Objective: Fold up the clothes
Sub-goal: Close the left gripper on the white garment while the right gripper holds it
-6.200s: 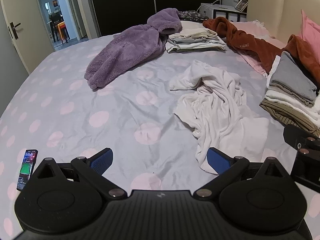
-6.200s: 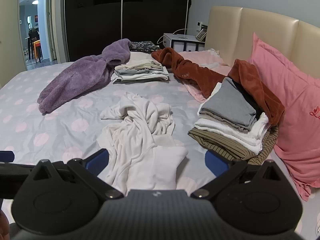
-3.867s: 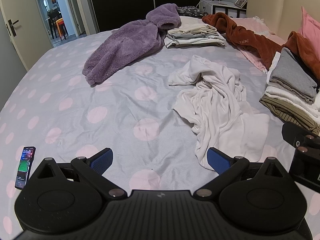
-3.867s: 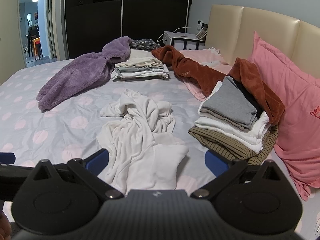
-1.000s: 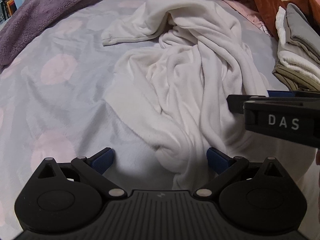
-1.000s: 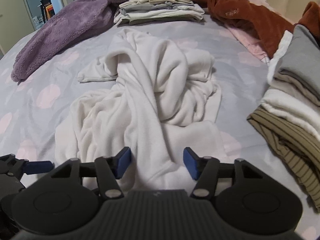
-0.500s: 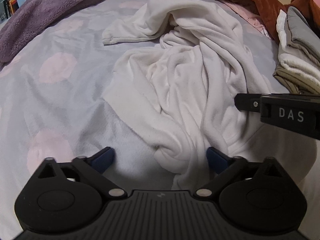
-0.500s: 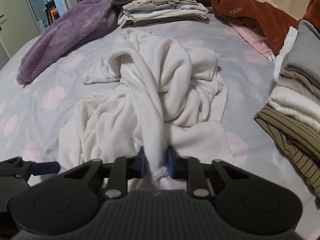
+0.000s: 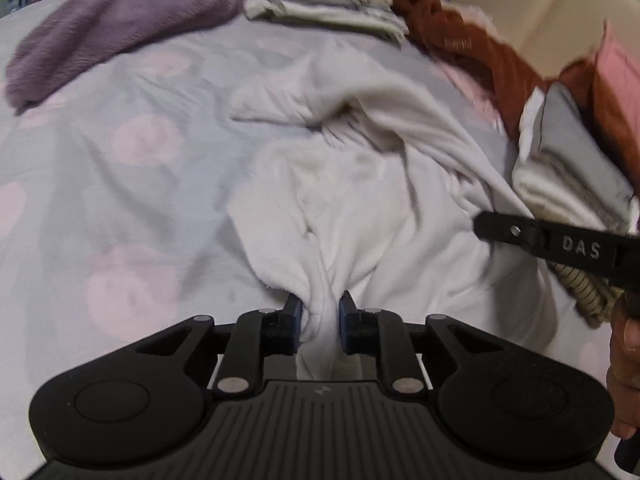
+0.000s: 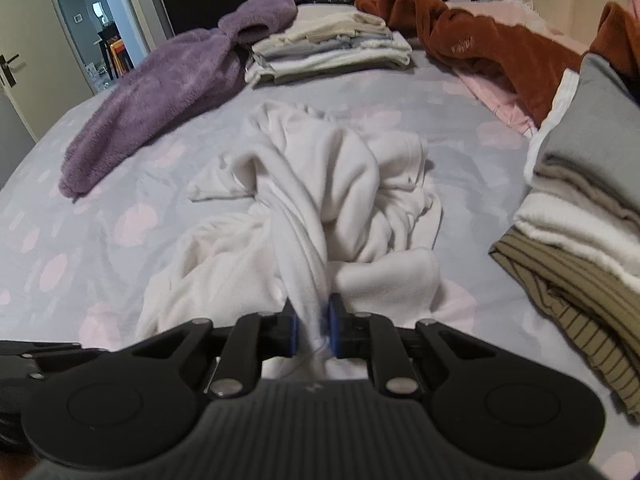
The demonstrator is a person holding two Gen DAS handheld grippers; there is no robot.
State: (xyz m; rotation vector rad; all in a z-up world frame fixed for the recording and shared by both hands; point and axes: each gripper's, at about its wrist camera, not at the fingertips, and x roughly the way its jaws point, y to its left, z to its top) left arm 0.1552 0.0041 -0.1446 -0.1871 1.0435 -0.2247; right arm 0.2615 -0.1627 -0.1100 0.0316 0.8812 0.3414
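- Bed [image 10: 460, 92]: a wide surface under a grey-lilac sheet printed with pale pink dots; it carries every item listed here.
- Headboard [image 9: 560, 12]: cream, padded, at the far right corner in the left wrist view.
- Door [image 10: 12, 60]: stands open at far left, with a lit room beyond it.
- White garment [image 10: 320, 184]: crumpled and twisted in the middle of the bed, one flat end reaching out to the left; its near edge is lifted into two gathered ridges.
- Purple fleece [image 10: 168, 88]: sprawled at far left, well apart from the white garment.
- Folded pile [image 10: 332, 46]: pale items, stacked at the far side just beside the purple fleece.
- Rust-brown garment [image 10: 480, 44]: loose, draped over a pink cloth [image 10: 492, 92] at far right.
- Right-hand stack [image 10: 580, 200]: grey on top, white under it, olive striped at the bottom; near the white garment.
- Left tool [image 9: 319, 314]: angled down at the bed, jaws closing narrow on a bunched fold of the white garment's near left edge, blue pads pressing the cloth.
- Right tool [image 10: 311, 330]: angled down likewise, jaws closing narrow on a second ridge of the same garment; seen from the left wrist it enters from the right, with a hand [image 9: 626, 376] at its handle.
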